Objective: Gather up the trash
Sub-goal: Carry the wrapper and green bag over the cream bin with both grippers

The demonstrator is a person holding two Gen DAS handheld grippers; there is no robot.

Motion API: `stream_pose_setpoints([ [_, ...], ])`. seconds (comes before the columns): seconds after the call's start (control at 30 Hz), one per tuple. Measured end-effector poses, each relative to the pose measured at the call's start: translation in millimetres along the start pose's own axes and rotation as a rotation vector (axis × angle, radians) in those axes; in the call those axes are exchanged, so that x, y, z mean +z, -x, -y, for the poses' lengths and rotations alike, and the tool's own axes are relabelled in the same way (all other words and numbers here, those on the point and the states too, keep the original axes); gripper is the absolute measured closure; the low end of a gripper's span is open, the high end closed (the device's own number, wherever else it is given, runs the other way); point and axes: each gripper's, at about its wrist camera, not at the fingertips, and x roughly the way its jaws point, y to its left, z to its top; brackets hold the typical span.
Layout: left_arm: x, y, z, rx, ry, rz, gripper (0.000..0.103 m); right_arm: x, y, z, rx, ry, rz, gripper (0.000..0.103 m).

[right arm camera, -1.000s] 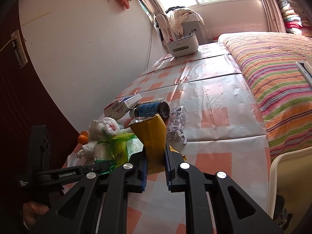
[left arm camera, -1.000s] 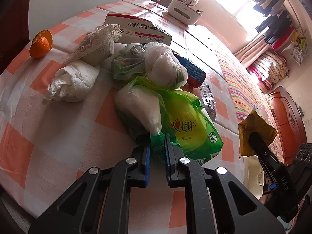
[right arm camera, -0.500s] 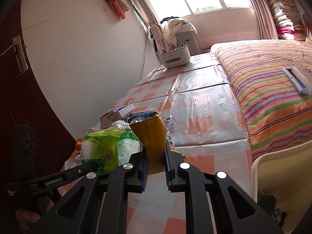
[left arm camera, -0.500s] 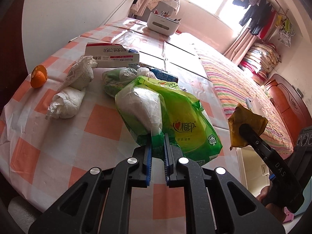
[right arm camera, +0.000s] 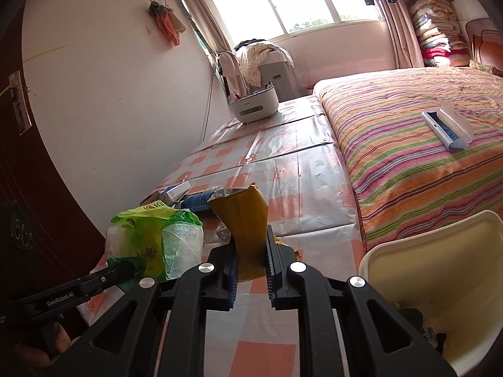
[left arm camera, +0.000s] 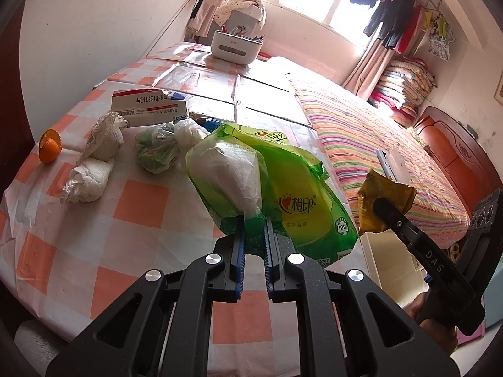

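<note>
The green plastic tissue pack (left arm camera: 283,188), with white tissue showing through its clear side, hangs in the air above the near edge of the bench (left arm camera: 141,198), clamped at its lower end between the 2 blue-padded fingers of the left gripper (left arm camera: 254,238). Just to its right, past the bench edge, the crumpled mustard-yellow wrapper (left arm camera: 382,198) is pinched by the right gripper (right arm camera: 250,253), whose fingers are closed on the wrapper's lower part; in the right wrist view the wrapper stands upright between them.

Below and to the right of that gripper sits a cream plastic bin (right arm camera: 440,251) with dark scraps at its bottom.

On the bench, covered with an orange-and-white checked cloth, more litter lies behind the pack: a knotted clear bag with green contents (left arm camera: 157,147), a wad of white tissue paper (left arm camera: 88,180), a cream lace doily bundle (left arm camera: 105,138), a piece of orange peel (left arm camera: 49,146), a red-and-white medicine box (left arm camera: 147,108) and a blue can (right arm camera: 196,201) lying on its side. A white desktop organizer (left arm camera: 235,45) stands at the far end. A bed with a striped cover (right arm camera: 424,157) runs along the bench's right side.
</note>
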Motion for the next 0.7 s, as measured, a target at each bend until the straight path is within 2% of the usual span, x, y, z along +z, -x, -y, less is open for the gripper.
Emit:
stream_pose_setpoints([
  [0.4,-2,1,38,-0.059,-0.076,0.001,0.093,-2,26,28,-0.126,-0.068,0.061,0.089],
  [0.7,-4,-4,68,-0.113,-0.131,-0.013,0.093,-6,54,66,-0.288,-0.144,0.108,0.089],
])
